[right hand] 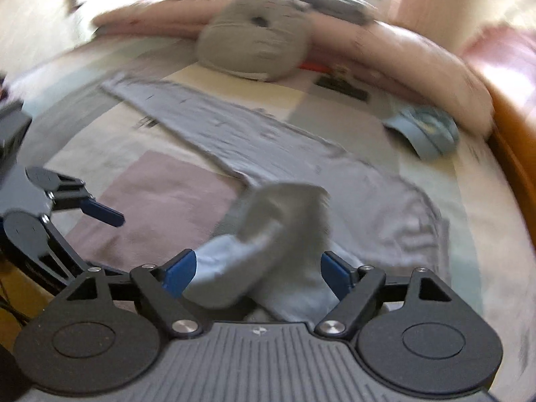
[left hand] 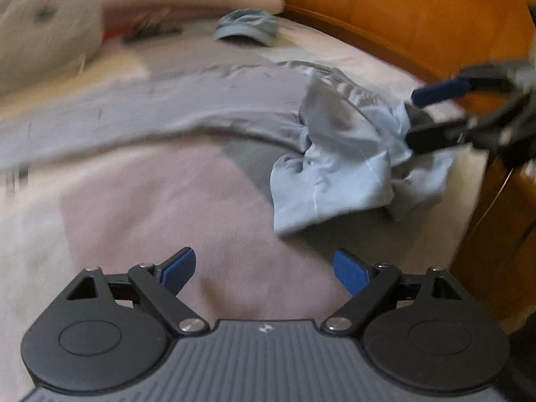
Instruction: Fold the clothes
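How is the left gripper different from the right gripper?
The left gripper has nothing between its jaws; the right gripper has the light blue garment bunched between its jaws. Left hangs over bare bedspread; right sits at the garment's end. Both stand open, with blue pads.

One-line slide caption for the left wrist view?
Left gripper open and empty above the bed, while right gripper lifts one end of the pale blue-grey garment.

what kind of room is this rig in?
Most likely a bedroom: clothes lie on a bed with a patchwork cover, pink pillows and a round grey cushion sit at its head, and an orange wooden frame runs along one side.
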{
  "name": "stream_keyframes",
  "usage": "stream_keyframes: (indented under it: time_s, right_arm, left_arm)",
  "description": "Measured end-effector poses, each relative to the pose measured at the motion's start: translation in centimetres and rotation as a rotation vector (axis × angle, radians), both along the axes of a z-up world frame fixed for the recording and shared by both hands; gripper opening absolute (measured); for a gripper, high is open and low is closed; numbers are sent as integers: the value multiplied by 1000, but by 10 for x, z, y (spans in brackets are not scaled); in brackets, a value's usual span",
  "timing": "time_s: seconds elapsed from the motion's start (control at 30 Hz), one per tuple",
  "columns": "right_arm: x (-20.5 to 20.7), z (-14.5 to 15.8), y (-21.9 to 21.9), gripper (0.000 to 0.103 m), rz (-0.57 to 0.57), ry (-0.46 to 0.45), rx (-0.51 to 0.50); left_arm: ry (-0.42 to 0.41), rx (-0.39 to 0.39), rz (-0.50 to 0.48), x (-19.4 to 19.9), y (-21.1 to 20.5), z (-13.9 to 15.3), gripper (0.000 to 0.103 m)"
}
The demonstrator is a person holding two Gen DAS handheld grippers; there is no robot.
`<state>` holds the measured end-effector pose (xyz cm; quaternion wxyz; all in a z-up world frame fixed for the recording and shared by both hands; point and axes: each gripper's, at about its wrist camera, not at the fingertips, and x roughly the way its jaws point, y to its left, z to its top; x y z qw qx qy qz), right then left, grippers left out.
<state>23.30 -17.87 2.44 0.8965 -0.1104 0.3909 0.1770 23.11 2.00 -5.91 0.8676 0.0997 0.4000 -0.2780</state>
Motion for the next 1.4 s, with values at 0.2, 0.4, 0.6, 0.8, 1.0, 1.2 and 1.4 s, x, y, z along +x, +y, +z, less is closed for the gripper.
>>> stream_keyframes:
  time_s: [0.2,0.4,0.6,0.8,1.0,1.2,1.4]
  right_arm:
    - [-1,-16,-46,86,-92,36,111]
    - [0,-27,-72,86,-138,52,165]
    - [-1,-34,-79,86,-154,64,172]
    - [-4,-36,-77,86,-156,72,177]
    - [-9,-25,-74,86,-147,43,180]
    - [-5,-14,-63,86,-141,20,190]
    - [-4,-7,-34,86,-98,6,184]
  left_arm:
    - [-248,205,-141,-10,-40,-19,87]
    - [-510,365,-308,-23,-62,-28,77]
    - [-676,494,-528,-40,-69,-43,42]
    - [-659,523,-601,-39,-77,-45,5]
    - [-665,544,-503,-39,-54,-25,5]
    - [-665,658,-306,-44,5,-9,5]
    - [-617,764,-116,-63,73,-4,5]
